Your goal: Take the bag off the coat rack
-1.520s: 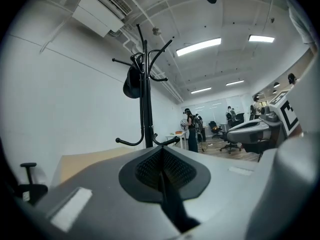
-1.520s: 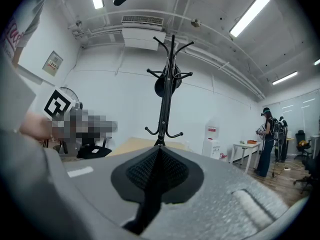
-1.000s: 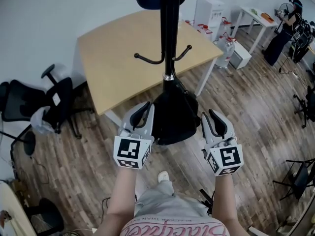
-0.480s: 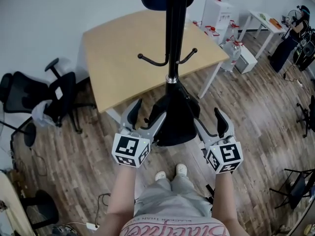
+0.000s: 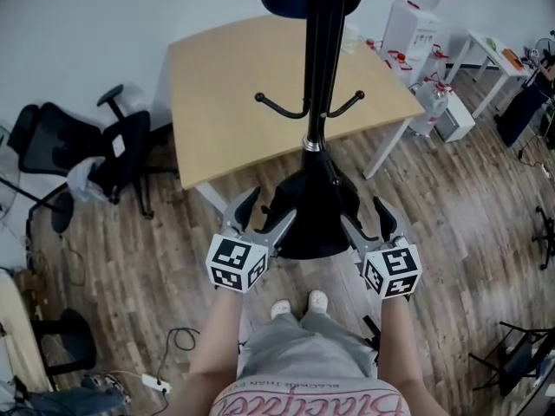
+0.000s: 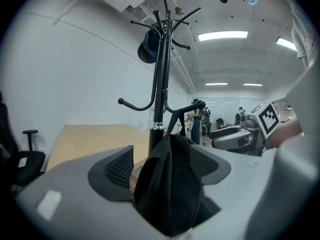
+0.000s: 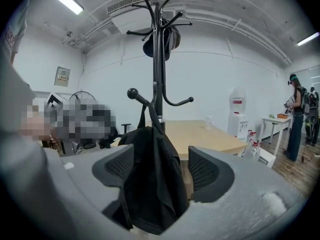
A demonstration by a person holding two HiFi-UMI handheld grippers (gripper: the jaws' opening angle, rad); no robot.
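A black bag (image 5: 314,215) hangs by its strap from a low hook of the black coat rack (image 5: 317,76), close to the pole. My left gripper (image 5: 263,215) is at the bag's left side with its jaws wide apart. In the left gripper view the bag (image 6: 170,184) fills the gap between the fingers (image 6: 119,167), and no pad presses on it. My right gripper (image 5: 367,220) stands open at the bag's right side. In the right gripper view the bag (image 7: 150,184) hangs between the pads (image 7: 204,171), loose. A dark hat (image 6: 149,46) hangs at the rack's top.
A light wooden table (image 5: 234,94) stands just behind the rack. Black office chairs (image 5: 113,159) are at the left. A water dispenser (image 5: 412,29) and a white side table (image 5: 486,50) are at the back right. A person (image 7: 297,116) stands far right. A cable (image 5: 178,345) lies on the floor.
Both grippers were shut beside the bag a second ago and now stand open with the bag between their jaws. The person has stepped closer to the rack.
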